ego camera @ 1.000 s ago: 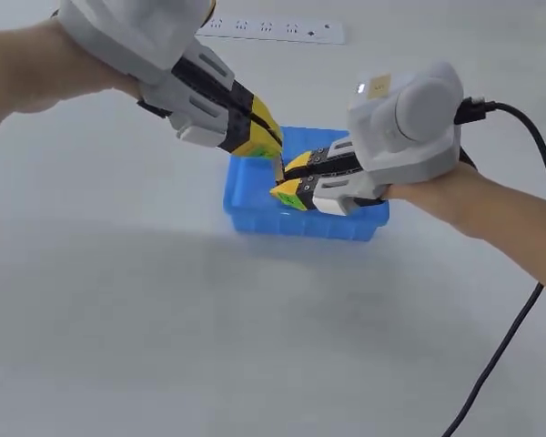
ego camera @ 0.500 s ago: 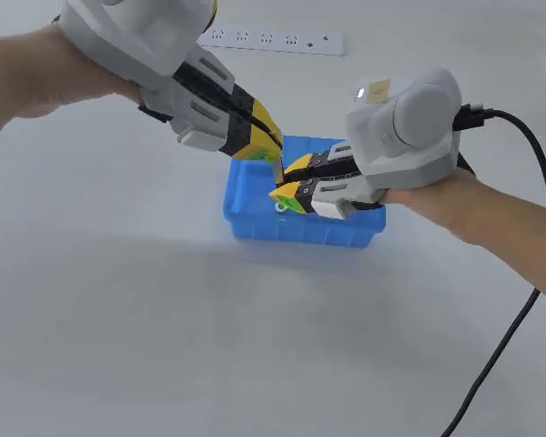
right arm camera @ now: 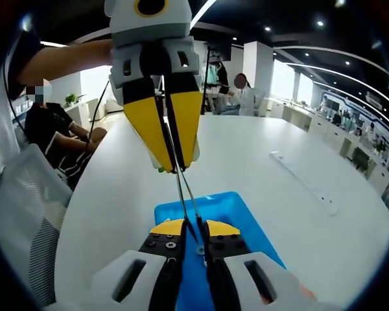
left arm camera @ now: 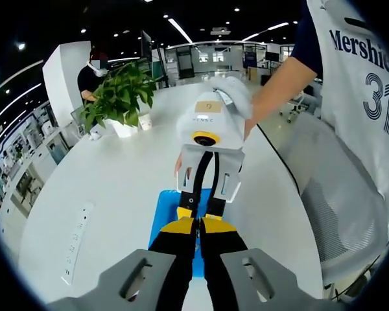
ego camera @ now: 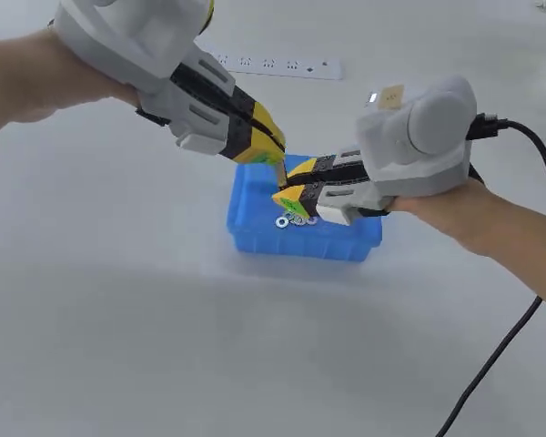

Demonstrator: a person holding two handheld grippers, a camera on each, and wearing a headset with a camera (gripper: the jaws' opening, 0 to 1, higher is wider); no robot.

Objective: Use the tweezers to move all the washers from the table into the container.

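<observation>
Washers (ego camera: 294, 220): small heap on the floor of the blue container (ego camera: 255, 238), directly beneath both sets of jaw tips. Tweezers (right arm camera: 179, 188): clamped at the upper end by the left hand-held gripper (ego camera: 275, 150), long axis slanting down from upper left into the container, tips just above the heap. Right hand-held gripper (ego camera: 287, 196): enters from the right, nearly level, jaws narrow on either side of the tweezer prongs; whether they press the prongs cannot be told. Both are about equally near the heap. Judgement: the tips lie inside the container walls, so any exit should rise first to pass the rim. Surface (ego camera: 118, 319): open room left and near. Power strip (ego camera: 273, 64): well apart, far side. Cable (ego camera: 519, 319): trails off near right.
</observation>
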